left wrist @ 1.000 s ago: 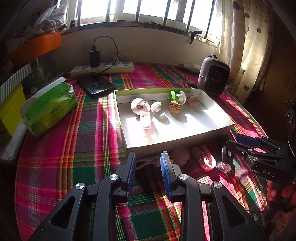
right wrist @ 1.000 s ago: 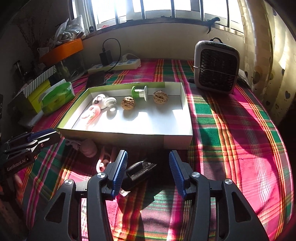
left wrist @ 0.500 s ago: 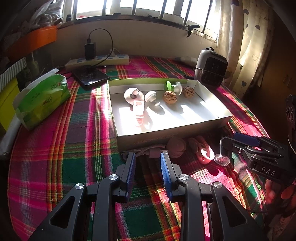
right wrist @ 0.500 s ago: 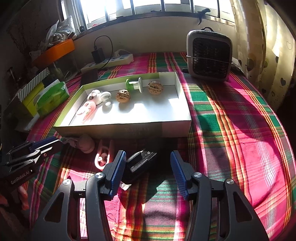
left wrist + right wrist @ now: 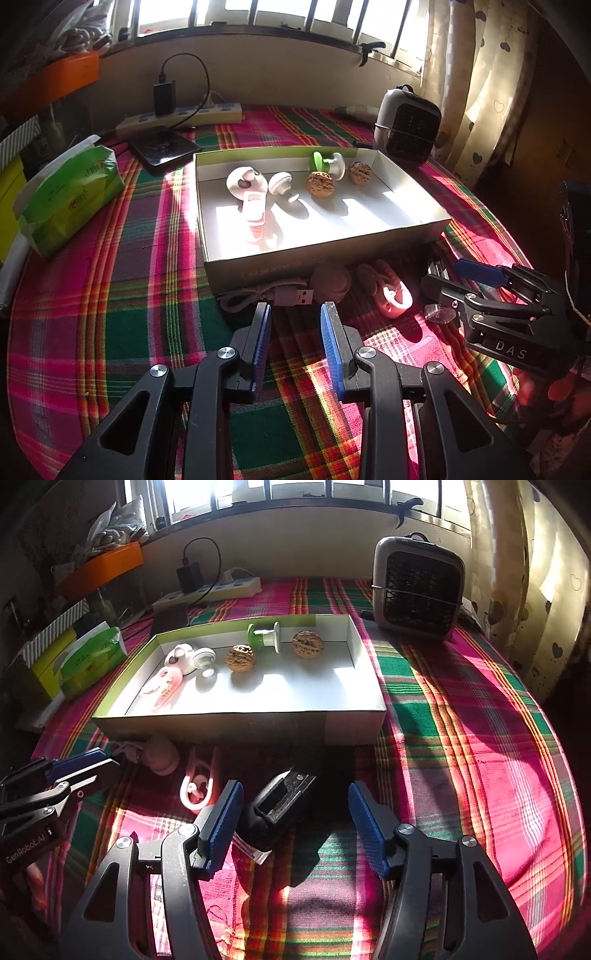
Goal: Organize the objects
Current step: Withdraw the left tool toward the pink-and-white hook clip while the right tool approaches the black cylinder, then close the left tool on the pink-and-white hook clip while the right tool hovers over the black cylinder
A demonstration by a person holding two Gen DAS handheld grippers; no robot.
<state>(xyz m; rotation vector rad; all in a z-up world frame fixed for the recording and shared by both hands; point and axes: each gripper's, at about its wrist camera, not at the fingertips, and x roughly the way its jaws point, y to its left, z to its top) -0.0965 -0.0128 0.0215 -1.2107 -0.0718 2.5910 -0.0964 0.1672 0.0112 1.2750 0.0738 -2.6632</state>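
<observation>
Risking a nudge of the box (image 5: 354,723): sitting close behind the black clip (image 5: 280,808), near wall in the path of any forward reach, so a push too deep could be shoving box and contents back across the cloth (image 5: 480,738). Risking a skid too: clip lying tilted and off-centre, nearer the left pad, likely to be twisting or sliding out on an uneven close. Possibly catching the clear scrap (image 5: 251,849) under the clip along with it. Possibly crowding the pink hook (image 5: 197,790) and cable (image 5: 258,295), both lying just beside, still outside the box.

Right gripper (image 5: 295,823): standing wide apart, having just been opening, straddling the clip, pads not visibly pressing on it. Left gripper (image 5: 295,321): hanging partly apart, empty, hovering above the cloth just short of the cable plug and the walnut (image 5: 330,282).
</observation>
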